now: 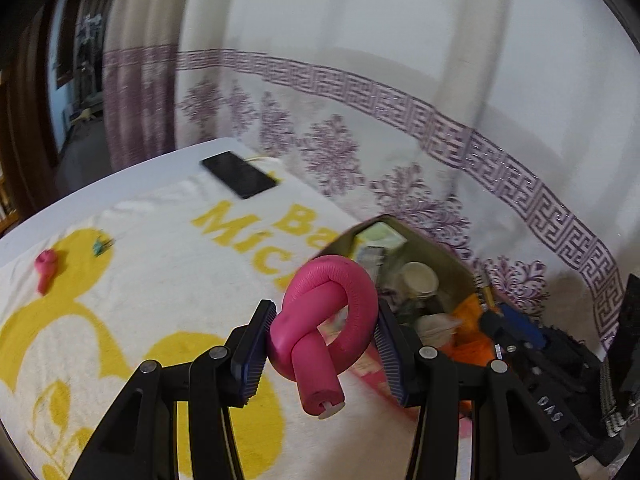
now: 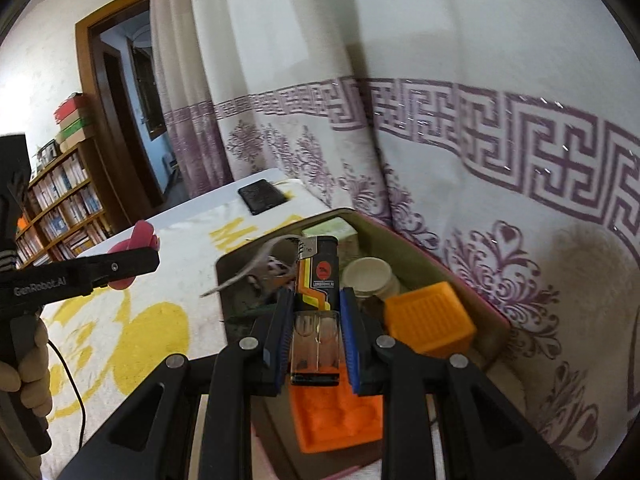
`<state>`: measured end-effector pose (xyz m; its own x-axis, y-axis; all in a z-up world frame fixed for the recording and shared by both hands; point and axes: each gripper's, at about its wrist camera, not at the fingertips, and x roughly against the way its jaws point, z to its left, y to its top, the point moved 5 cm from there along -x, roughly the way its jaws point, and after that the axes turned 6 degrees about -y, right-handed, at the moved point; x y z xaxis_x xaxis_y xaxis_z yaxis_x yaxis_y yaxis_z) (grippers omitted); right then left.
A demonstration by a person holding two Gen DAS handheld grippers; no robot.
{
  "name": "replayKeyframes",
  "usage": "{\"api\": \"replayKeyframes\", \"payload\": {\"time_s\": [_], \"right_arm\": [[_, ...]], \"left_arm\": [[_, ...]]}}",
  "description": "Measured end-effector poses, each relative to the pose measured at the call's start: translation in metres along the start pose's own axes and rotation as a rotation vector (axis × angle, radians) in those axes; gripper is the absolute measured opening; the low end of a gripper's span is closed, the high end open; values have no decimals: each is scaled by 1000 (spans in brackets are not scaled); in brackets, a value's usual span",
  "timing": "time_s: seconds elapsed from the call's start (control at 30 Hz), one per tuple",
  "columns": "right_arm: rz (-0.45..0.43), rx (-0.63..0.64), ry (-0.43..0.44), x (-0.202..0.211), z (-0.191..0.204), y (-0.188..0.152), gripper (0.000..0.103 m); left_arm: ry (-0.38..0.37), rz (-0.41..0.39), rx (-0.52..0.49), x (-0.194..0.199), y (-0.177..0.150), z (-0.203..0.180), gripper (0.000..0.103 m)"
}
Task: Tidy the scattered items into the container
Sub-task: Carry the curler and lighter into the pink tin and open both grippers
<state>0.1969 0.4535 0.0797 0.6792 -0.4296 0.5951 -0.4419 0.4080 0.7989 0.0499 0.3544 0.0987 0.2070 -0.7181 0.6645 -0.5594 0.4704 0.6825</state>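
My left gripper [image 1: 326,342] is shut on a pink knotted foam curler [image 1: 326,320], held above the towel just left of the open tin container [image 1: 436,248]. My right gripper [image 2: 314,320] is shut on a black and orange lighter [image 2: 316,304], held upright over the container [image 2: 472,280]. The container holds a white cup [image 2: 368,276], an orange crate [image 2: 430,322] and an orange mould [image 2: 336,420]. The left gripper also shows in the right wrist view [image 2: 132,260] with the curler. A pink item [image 1: 45,268] and a small teal item [image 1: 98,246] lie on the towel at the far left.
A white and yellow towel [image 1: 160,264] covers the table. A black phone [image 1: 239,174] lies at its far end. A purple-patterned curtain [image 2: 480,140] hangs right behind the container. A bookshelf [image 2: 60,208] and doorway stand at the left.
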Motion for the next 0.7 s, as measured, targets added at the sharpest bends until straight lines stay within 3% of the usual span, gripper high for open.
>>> {"api": "replayKeyframes", "payload": {"time_s": [0.27, 0.63, 0.7], "right_arm": [[4, 22, -58, -8, -17, -6, 25], [15, 14, -82, -18, -26, -4, 26], [25, -3, -98, -22, -30, -5, 27]], "left_arm": [[-40, 46, -69, -36, 9, -40, 51], [-78, 91, -92, -70, 12, -57, 52], [-74, 104, -88, -75, 10, -57, 66]]}}
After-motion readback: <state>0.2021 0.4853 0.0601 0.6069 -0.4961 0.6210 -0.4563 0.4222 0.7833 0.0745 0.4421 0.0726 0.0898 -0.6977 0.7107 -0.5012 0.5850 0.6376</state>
